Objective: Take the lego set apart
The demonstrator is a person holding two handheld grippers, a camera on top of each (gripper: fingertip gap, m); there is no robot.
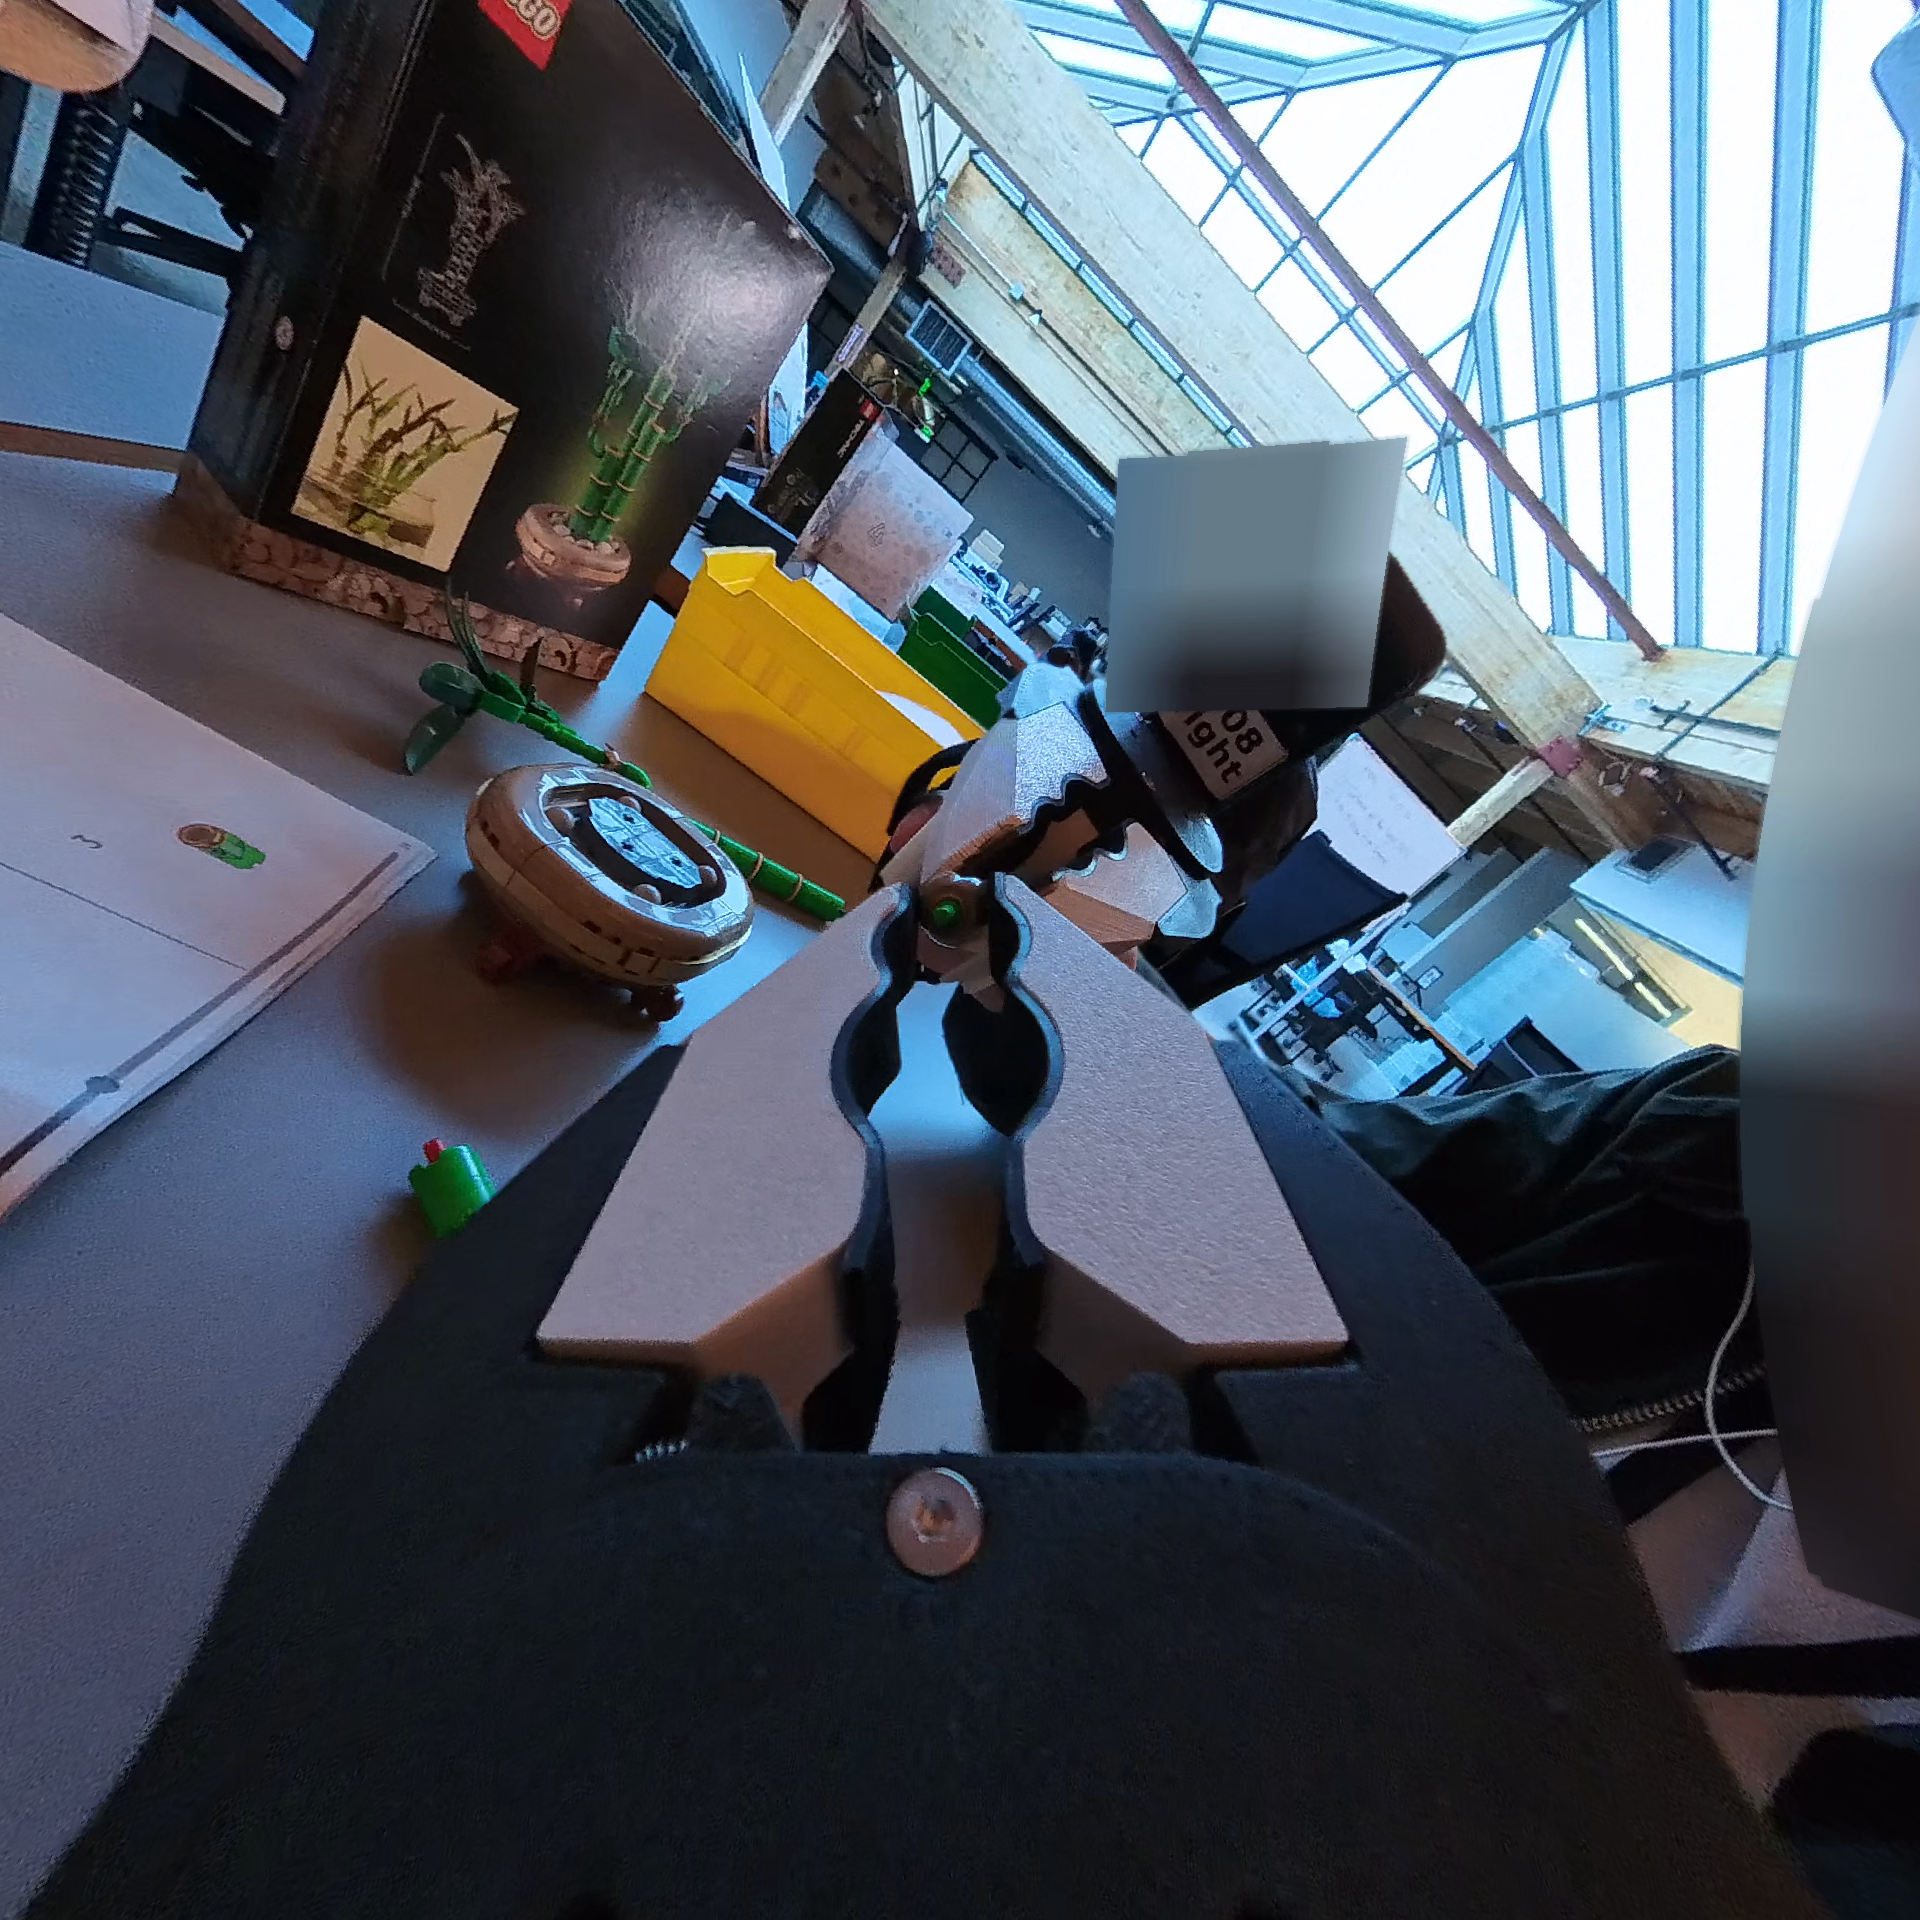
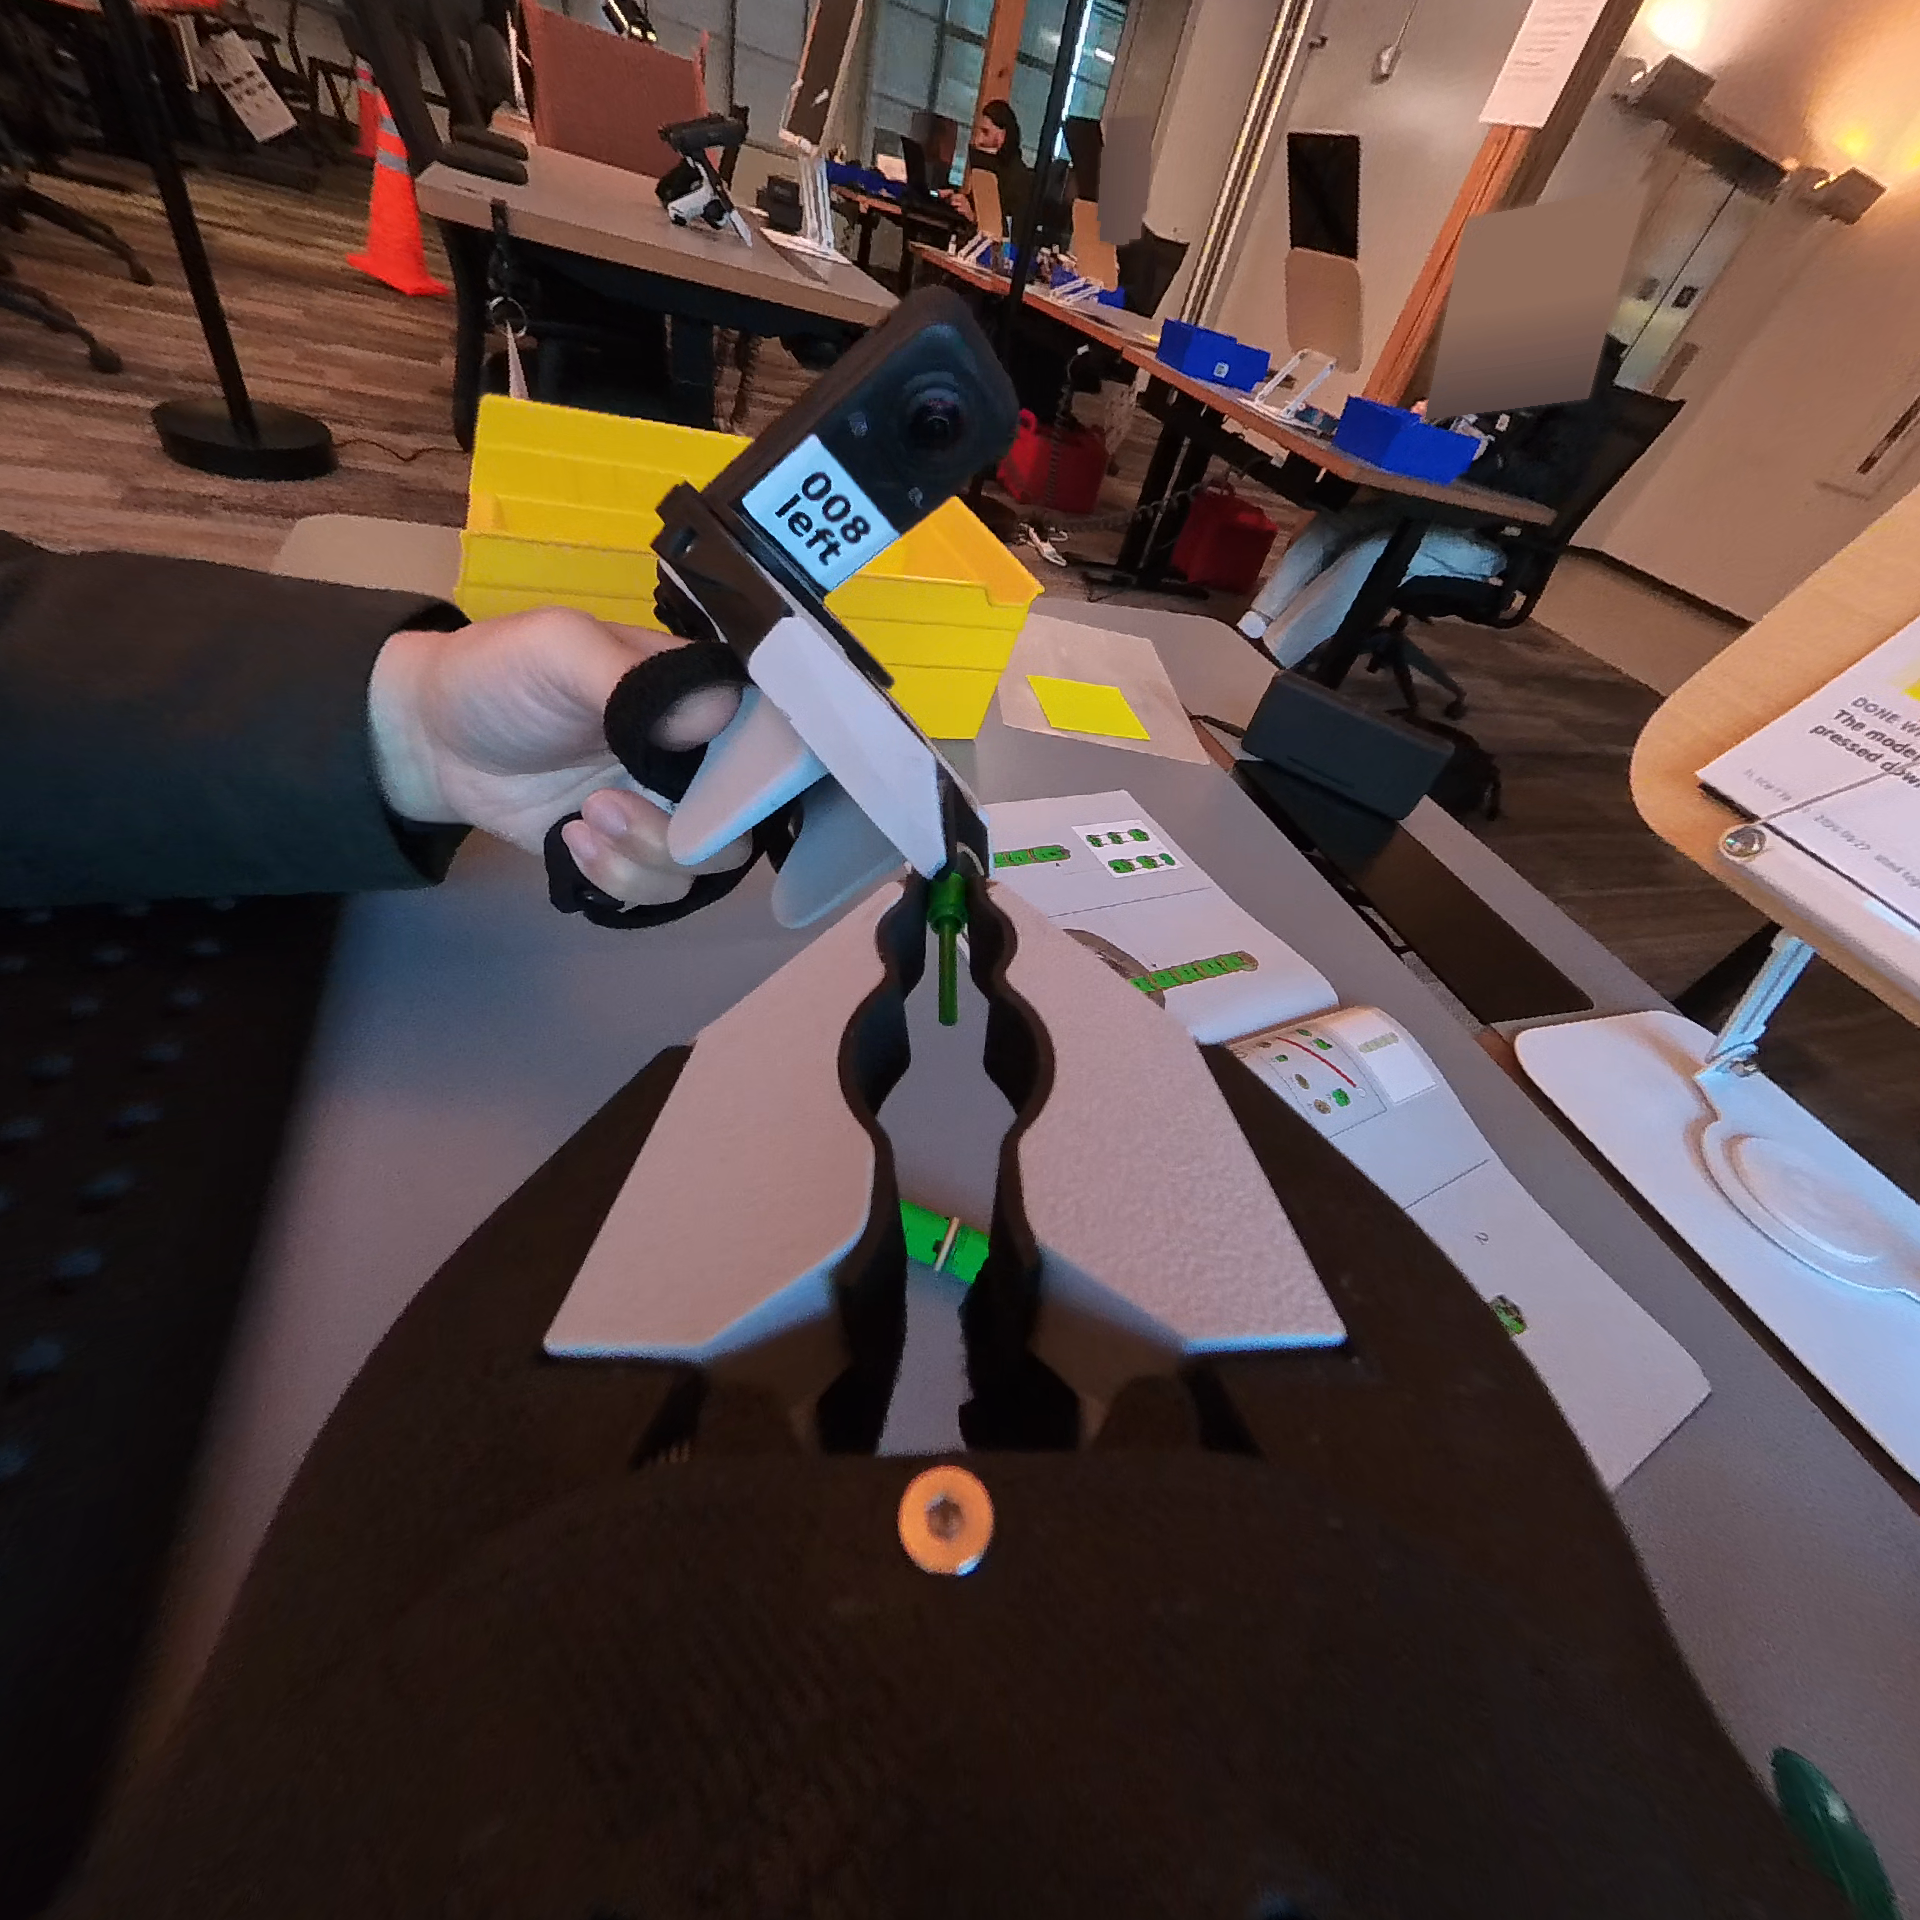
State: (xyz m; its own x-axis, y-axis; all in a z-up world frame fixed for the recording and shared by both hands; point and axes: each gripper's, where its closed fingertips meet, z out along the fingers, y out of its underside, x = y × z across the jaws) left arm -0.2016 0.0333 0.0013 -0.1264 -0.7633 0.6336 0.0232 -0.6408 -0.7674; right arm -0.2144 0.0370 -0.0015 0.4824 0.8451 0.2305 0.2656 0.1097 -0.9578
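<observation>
A small green lego piece [image 2: 947, 914], a short cylinder with a thin green rod running out of it toward the camera, sits in the air above the worktop [image 2: 436, 1039], pinched at the tips of both grippers. In the right wrist view the right gripper [image 2: 948, 914] is closed on the cylinder, with the rod lying in the narrow gap between its fingers. The left gripper [image 2: 935, 862] comes in from the far left, tilted downward, held by a hand [image 2: 499, 717] in a dark sleeve; its tips meet the same piece from the other side. In the left wrist view the left gripper [image 1: 951, 920] is nearly closed on the green stud end of the piece [image 1: 944, 914], and the right gripper [image 1: 1023, 821] faces it, tip to tip.

On the worktop [image 1: 208, 1403], another small green piece [image 1: 451, 1188] with a red tip lies near the left gripper. Farther left stands the round tan base [image 1: 608, 878] of the set, on small brown feet. Just behind it lie a green bamboo stalk [image 1: 769, 873] and a leafy stem [image 1: 478, 696]. An open booklet [image 1: 156, 883] lies at the left, the dark box [image 1: 499, 312] stands behind, and a yellow bin [image 1: 790, 696] sits to the box's right.
</observation>
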